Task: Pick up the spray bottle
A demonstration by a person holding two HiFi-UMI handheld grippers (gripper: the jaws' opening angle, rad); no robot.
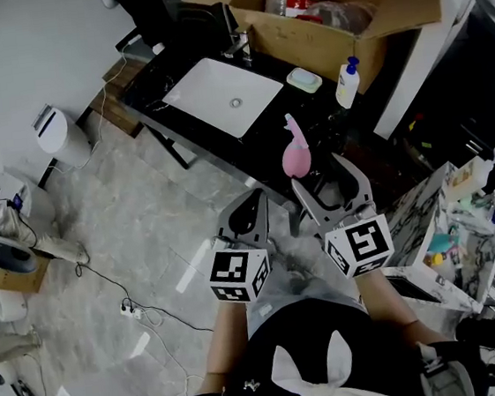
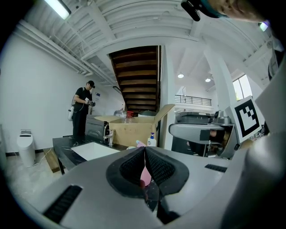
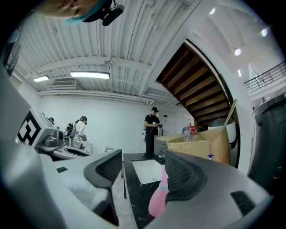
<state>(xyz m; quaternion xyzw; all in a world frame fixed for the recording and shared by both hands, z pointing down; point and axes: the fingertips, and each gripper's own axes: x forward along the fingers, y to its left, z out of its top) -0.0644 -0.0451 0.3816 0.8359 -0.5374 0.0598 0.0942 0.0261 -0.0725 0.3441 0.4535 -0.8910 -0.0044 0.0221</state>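
Open floor (image 1: 142, 205) runs along the near edge of the long black counter (image 1: 259, 147), and a cardboard box (image 1: 336, 40) crowds its far end. Only the right tool's (image 3: 143, 172) own view shows the pink spray bottle (image 3: 157, 203), standing at that edge, untouched between its wide-spread jaws. The left tool (image 2: 144, 163) is pressed together and holds nothing.

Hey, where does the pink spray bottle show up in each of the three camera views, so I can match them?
Head view: pink spray bottle at centre, standing near the front edge of the black counter.
Left gripper view: only a pink sliver, low centre, behind the closed jaws.
Right gripper view: bottom centre, between the open jaws.
Shared landmark: the white sink beyond it.
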